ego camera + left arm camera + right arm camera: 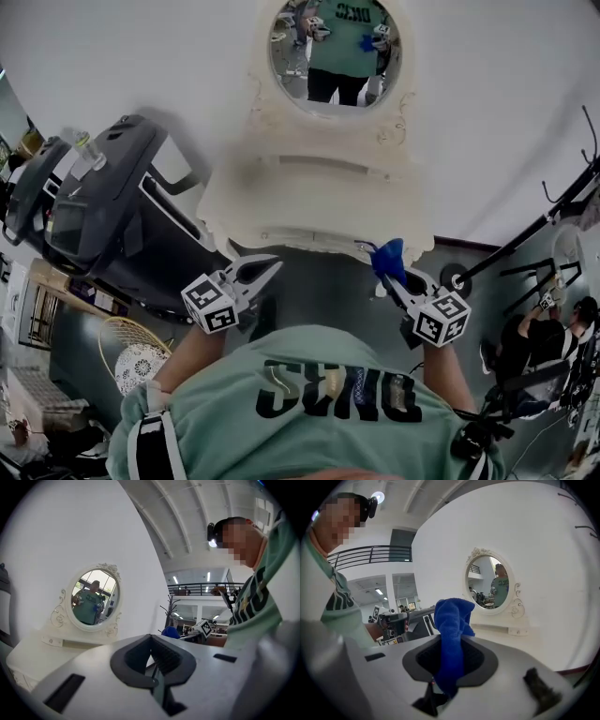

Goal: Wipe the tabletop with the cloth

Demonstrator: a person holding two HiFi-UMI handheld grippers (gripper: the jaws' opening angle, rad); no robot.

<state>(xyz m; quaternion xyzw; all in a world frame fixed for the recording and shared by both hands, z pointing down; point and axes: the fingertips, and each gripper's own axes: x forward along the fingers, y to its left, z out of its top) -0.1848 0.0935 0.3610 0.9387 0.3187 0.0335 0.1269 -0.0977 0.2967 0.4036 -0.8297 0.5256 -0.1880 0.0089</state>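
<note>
Listing from the left of the head view: one dark treadmill (103, 202), set at an angle against the white wall. Next, the left gripper (269, 267), marker cube toward the person, nose pointing at the front of the dressing table (309, 202); its own view shows the two ribbed jaws brought together with nothing between them. Centre: the cream dressing table with a carved, scrolled rim, and above it an oval mirror (337, 47) in an ornate cream frame, reflecting the person in a green shirt. The person's green shirt (328, 398) fills the lower middle of the head view. Right of centre: one blue cloth (387, 258), pinched in the right gripper (392, 277), a bunched tuft of it standing out past the jaw tips. It sits by the table's front right edge; whether it touches the tabletop cannot be told. The right gripper view shows the jaws clamped on the cloth's lower part, with the mirror beyond. Far right: black stands and another person (534, 342) low down on the floor.
</note>
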